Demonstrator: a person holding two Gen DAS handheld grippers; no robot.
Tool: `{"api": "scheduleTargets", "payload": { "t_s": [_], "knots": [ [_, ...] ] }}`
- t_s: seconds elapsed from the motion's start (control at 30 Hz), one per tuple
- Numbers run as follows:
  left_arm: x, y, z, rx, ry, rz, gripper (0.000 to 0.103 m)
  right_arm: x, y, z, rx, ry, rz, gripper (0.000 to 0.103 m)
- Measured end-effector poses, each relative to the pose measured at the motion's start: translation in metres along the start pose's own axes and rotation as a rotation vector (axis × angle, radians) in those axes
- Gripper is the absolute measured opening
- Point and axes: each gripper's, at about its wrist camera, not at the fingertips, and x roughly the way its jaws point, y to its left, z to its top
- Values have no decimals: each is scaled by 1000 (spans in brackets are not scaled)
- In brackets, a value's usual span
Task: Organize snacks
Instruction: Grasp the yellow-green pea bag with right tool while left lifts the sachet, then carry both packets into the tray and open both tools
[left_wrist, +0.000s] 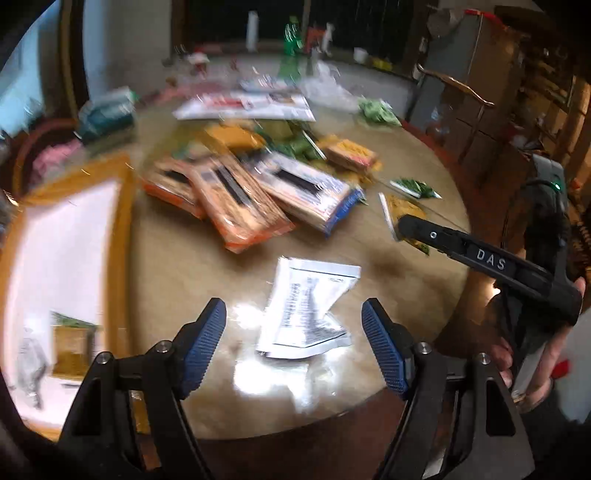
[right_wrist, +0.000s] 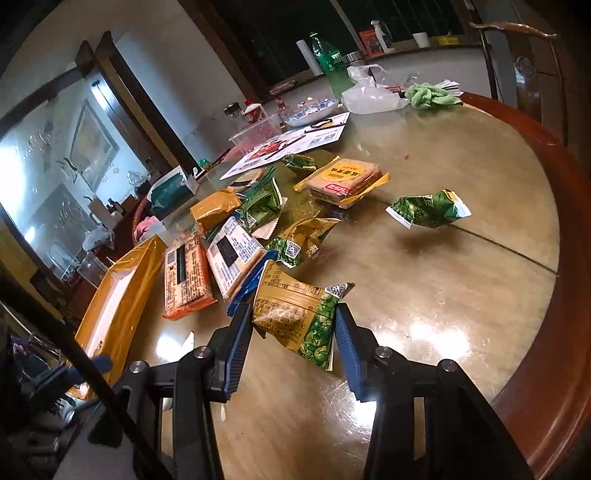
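Snacks (right_wrist: 229, 236) lay heaped mid-surface (right_wrist: 424, 295); your right gripper (right_wrist: 293, 334) pinched a yellow-green packet (right_wrist: 295, 314), while your left gripper's (left_wrist: 293, 341) jaws stood spread above a white, seemingly crumpled sachet (left_wrist: 310, 306).

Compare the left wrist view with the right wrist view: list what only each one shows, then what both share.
Left wrist only: white packet lying between the open left gripper fingers, untouched.
Right wrist only: green cloth, loose green packet, soda bottle label readable.
Both: yellow-green packet held by the right gripper, orange packs, yellow tray, round table.
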Motion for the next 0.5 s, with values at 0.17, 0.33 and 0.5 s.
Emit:
{"api": "scheduleTargets", "payload": {
  "t_s": [0.17,0.33,0.5],
  "knots": [
    [24,-28,2,119,60,97,69,1,2,0,-10,9,1,45],
    [39,-15,0,68,101,91,20,1,2,-1,-15,14,-1,45],
    [20,8,-5,-51,50,63,19,1,5,-2,-35,7,-7,45]
  ]
}}
